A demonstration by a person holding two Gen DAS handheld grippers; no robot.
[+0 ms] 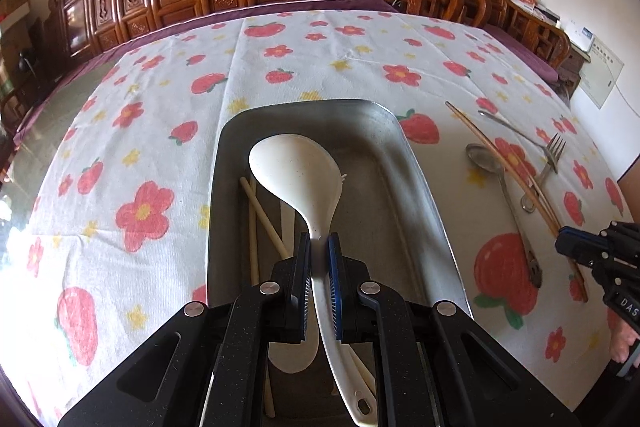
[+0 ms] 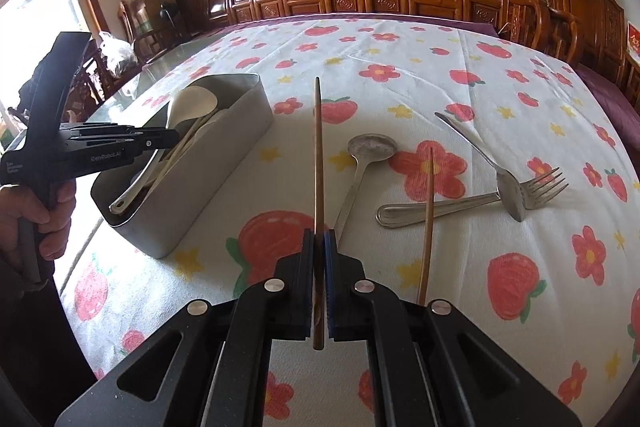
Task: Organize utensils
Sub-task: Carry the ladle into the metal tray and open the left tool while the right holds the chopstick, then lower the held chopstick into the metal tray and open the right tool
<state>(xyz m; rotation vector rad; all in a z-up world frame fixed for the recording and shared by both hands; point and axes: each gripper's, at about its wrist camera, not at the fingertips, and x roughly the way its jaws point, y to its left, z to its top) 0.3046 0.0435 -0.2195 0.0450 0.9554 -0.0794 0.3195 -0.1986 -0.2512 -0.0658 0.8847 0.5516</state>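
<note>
Left wrist view: the left hand-held gripper [image 1: 319, 247] is clenched on the white paddle's [image 1: 298, 173] neck, holding it over the metal bin [image 1: 416, 163], likely to lay it beside the pale chopsticks [image 1: 264, 215] already inside.

Right wrist view: the right hand-held gripper [image 2: 319, 241] grips one brown chopstick [image 2: 317, 147] above the counter [image 2: 440, 75]; its mate [image 2: 427, 219], the ladle [image 2: 370, 149], spoon [image 2: 480, 155] and fork [image 2: 476, 201] lie loose, presumably awaiting the bin.
</note>
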